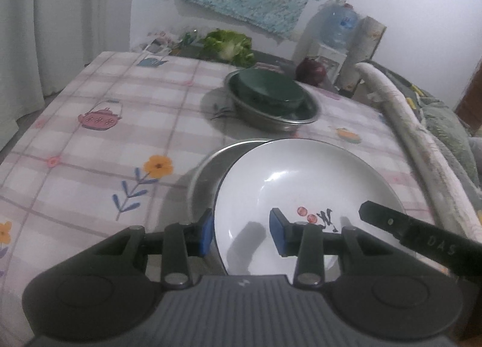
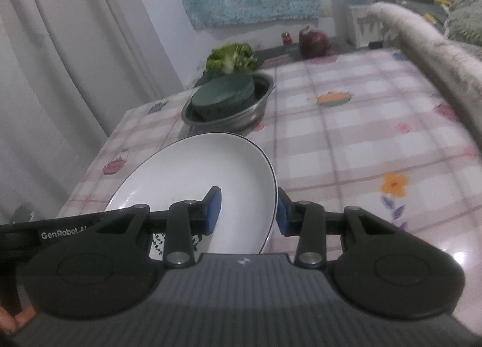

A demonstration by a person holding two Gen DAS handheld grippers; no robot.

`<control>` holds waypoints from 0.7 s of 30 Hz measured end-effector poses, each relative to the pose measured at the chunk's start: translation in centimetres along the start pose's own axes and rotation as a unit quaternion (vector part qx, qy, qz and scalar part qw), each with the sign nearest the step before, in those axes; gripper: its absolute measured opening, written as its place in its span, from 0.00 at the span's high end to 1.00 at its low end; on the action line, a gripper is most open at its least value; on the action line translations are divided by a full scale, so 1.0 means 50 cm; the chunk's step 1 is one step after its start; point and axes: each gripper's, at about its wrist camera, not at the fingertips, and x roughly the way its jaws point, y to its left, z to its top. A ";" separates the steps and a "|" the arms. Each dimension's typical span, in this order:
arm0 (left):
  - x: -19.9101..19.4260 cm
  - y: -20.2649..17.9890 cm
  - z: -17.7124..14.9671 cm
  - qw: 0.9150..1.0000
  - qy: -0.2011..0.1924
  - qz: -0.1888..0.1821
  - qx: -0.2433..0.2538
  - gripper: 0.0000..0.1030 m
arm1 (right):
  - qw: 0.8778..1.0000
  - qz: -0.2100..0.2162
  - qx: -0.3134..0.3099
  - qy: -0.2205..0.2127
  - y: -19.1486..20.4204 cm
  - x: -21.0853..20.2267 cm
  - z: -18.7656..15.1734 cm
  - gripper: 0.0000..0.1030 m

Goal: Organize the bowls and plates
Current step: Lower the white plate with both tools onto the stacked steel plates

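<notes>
One white plate (image 1: pixel 301 193) lies near on the tabletop (image 1: pixel 105 142), over a metal dish (image 1: pixel 208 172). The left tool (image 1: pixel 241 234) has its two blue pads (image 1: pixel 206 234) apart, straddling the plate's left rim; whether they press it I cannot tell. The right tool (image 2: pixel 245 211) likewise straddles the right rim, pads apart. Far off, one steel bowl (image 1: pixel 280 119) holds a dark green stack (image 1: pixel 265 89); I cannot count its pieces. One lettuce (image 1: pixel 230 45) lies beyond.

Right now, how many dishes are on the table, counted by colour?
White: 1, the white plate straddled by both grippers.
Silver: 2, the metal bowl farther back and the metal dish under the white plate.
Dark green: 1, the green stack inside the metal bowl; its pieces cannot be counted.
Total: 4
</notes>
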 end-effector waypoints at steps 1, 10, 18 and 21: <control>0.006 0.004 0.001 1.000 0.002 0.000 0.000 0.62 | 1.000 0.000 0.001 0.004 0.003 0.009 -0.002 0.64; 0.021 0.031 0.002 1.000 0.001 -0.004 0.020 0.61 | 0.999 0.000 0.012 0.034 0.007 0.058 -0.007 0.64; 0.008 0.050 0.010 1.000 -0.015 -0.006 0.022 0.61 | 0.999 -0.001 0.019 0.032 0.003 0.064 0.000 0.61; 0.006 0.055 0.012 1.000 -0.021 -0.002 0.022 0.61 | 0.999 -0.005 0.021 0.028 -0.002 0.058 0.005 0.58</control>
